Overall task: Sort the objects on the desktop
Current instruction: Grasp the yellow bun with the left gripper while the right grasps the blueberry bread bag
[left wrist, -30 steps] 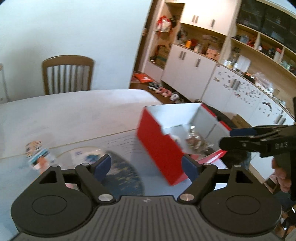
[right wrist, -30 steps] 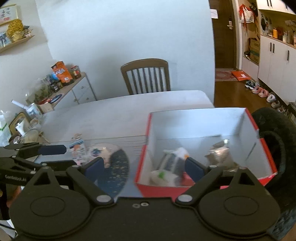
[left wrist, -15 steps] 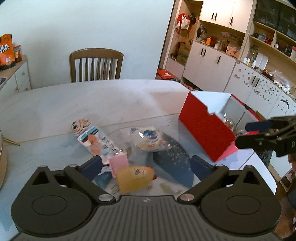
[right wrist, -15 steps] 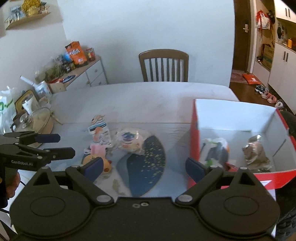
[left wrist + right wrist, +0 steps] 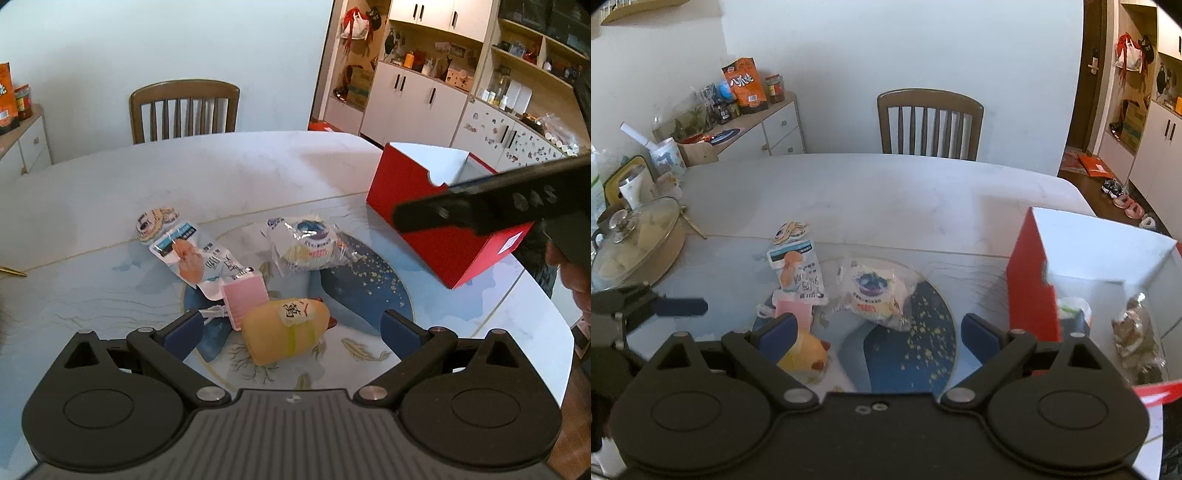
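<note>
Yellow bottle (image 5: 286, 330) between wide left claw (image 5: 291, 326) | right claw (image 5: 875, 330) wide, empty

Both tongs swung from the red box (image 5: 448, 225) toward the snack packets (image 5: 308, 246).

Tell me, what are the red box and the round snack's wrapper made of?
The red box looks like cardboard: matte red outside, plain white inside, with thin, straight-cut walls. The round snack's wrapper looks like thin clear plastic film: it is shiny and crinkled, and the printed snack shows through it.
</note>
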Action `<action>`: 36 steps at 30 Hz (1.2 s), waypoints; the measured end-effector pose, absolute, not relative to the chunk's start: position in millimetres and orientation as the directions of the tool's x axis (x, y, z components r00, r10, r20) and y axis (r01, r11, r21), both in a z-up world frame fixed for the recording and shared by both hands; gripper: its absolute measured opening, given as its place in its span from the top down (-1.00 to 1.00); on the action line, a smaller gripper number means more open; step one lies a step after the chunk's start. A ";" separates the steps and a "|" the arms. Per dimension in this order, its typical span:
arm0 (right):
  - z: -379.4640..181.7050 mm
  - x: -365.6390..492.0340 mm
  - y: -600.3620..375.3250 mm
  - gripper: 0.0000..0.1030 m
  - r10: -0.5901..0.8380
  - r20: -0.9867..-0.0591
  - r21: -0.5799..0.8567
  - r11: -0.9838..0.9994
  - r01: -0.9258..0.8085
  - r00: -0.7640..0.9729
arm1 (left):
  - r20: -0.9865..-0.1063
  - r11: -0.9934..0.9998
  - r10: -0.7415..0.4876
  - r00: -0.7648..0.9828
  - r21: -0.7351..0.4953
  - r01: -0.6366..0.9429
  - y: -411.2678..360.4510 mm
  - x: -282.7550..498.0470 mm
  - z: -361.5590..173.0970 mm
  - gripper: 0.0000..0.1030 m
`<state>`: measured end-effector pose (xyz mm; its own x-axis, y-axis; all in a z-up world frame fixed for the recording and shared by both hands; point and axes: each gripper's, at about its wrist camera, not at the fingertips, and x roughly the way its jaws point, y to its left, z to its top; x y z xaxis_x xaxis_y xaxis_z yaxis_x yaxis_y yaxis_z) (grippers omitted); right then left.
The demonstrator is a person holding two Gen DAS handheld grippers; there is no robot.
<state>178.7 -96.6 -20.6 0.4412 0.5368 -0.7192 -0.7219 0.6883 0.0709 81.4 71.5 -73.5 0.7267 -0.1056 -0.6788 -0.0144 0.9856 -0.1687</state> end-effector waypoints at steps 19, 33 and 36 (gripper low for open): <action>-78.3 237.6 -28.4 -0.85 0.461 -0.776 0.083 0.750 -0.656 0.430 | -0.727 0.991 -0.006 0.686 -0.098 -0.096 55.2 112.7 -116.4 -0.98; -108.2 255.5 -10.9 -0.85 0.445 -0.816 0.108 0.745 -0.659 0.369 | -0.740 0.994 0.023 0.672 -0.056 -0.095 47.8 117.5 -128.2 -0.91; -111.4 257.2 -8.4 -0.79 0.440 -0.821 0.104 0.742 -0.662 0.365 | -0.749 0.993 0.018 0.662 -0.065 -0.100 48.5 119.0 -129.6 -0.74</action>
<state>257.2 -8.4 -111.4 0.3647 0.4399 -0.8207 -0.6621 0.7423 0.1036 119.0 48.5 -129.6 0.6620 0.0180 -0.7493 -0.1001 0.9929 -0.0646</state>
